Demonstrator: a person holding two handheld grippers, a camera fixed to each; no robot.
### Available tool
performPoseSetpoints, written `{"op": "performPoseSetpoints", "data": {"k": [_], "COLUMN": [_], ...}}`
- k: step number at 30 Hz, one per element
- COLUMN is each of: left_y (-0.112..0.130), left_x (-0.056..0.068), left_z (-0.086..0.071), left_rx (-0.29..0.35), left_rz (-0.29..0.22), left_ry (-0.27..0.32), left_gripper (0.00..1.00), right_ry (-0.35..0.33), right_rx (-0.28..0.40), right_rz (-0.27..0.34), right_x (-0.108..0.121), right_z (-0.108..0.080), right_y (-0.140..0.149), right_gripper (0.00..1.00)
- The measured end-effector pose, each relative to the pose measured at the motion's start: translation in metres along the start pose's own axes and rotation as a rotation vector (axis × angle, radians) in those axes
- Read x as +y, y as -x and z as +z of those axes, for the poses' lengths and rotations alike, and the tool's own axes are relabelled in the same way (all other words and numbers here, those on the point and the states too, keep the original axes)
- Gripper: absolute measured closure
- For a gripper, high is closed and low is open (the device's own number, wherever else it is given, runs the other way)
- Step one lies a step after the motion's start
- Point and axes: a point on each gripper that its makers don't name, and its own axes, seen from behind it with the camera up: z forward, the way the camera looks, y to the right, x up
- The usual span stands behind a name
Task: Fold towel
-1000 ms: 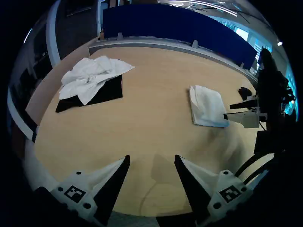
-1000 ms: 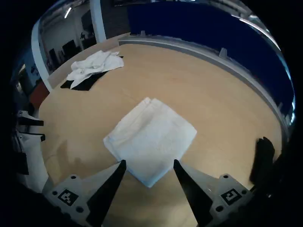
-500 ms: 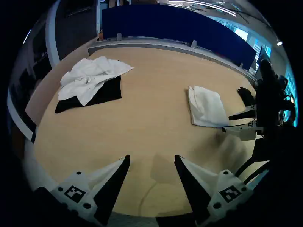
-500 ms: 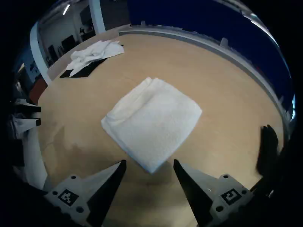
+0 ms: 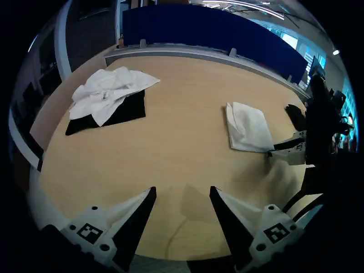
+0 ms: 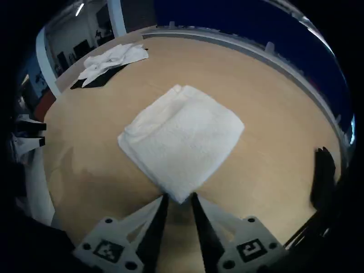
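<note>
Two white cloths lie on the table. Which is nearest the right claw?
The folded towel: its near corner sits between the fingers of the right claw. The crumpled cloth lies far off on black fabric.

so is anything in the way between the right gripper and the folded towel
Nothing visible does. The folded towel has its near corner between the tips of the right gripper, with just table around it. A black object lies well off to the side by the table edge.
</note>
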Motion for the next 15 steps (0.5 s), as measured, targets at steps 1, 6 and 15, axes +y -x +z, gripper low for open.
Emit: {"op": "performPoseSetpoints", "data": {"k": [1,6,15], "left_y": [-0.0002,-0.0004,-0.0019], "left_x": [0.0,0.0001,-0.0001], "left_z": [-0.0002,-0.0003,-0.0014], "left_rx": [0.0,0.0,-0.001], "left_rz": [0.0,-0.001,-0.001], "left_ry": [0.0,0.002,0.003], "left_gripper": [0.13,0.13,0.13], "right_ry": [0.0,-0.014,-0.024], "right_rx": [0.001,0.017,0.049], "right_rz": [0.008,0.038,0.047], "right_x": [0.0008,-0.0009,-0.0018], "right_z": [-0.0001,-0.0011,-0.0043], "right_y": [0.0003,-0.0005,-0.0074], "right_gripper": [0.75,0.89,0.96]}}
